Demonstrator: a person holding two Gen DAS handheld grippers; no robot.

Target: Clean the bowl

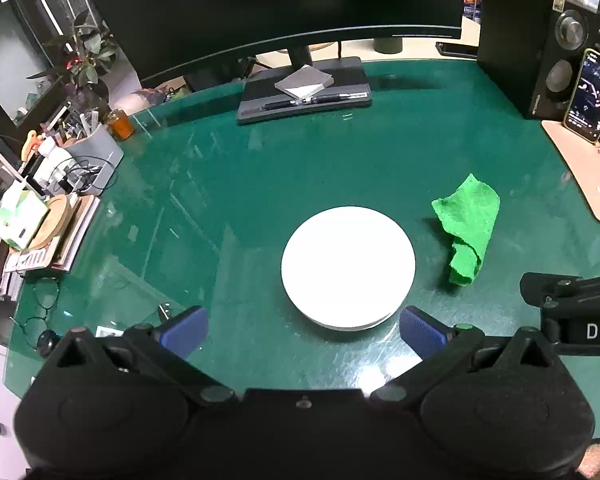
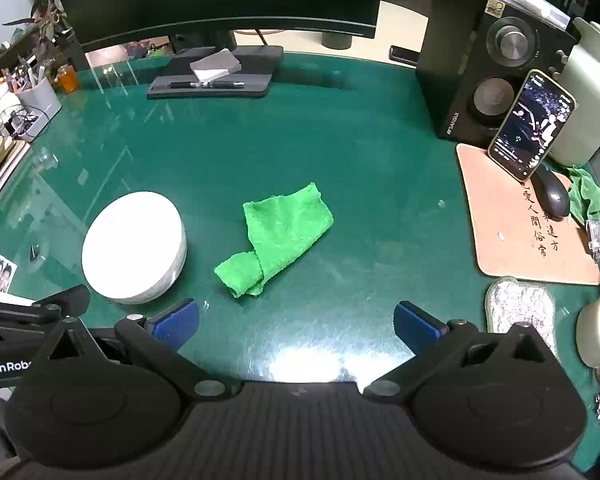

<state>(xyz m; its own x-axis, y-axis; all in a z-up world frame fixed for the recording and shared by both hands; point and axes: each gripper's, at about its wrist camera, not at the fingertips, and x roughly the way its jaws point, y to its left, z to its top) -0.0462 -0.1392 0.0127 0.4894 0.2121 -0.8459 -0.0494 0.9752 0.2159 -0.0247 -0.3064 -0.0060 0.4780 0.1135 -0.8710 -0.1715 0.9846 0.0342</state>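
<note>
A white bowl (image 1: 348,266) stands on the green glass-topped desk, straight ahead of my left gripper (image 1: 302,330), which is open with its blue pads just short of the bowl's near rim. To the bowl's right lies a crumpled bright green cloth (image 1: 470,230). In the right wrist view the same cloth (image 2: 278,238) lies ahead of my right gripper (image 2: 296,326), also open and empty, a short way back from it. The bowl (image 2: 134,246) sits to the cloth's left there. The bowl's inside is washed out white.
A monitor stand with a pen and notepad (image 1: 304,90) is at the back. A speaker (image 2: 492,60), a propped phone (image 2: 532,126), a mouse (image 2: 552,194) on a tan mat and a mug (image 2: 598,332) crowd the right. Books and an organiser (image 1: 48,208) fill the left.
</note>
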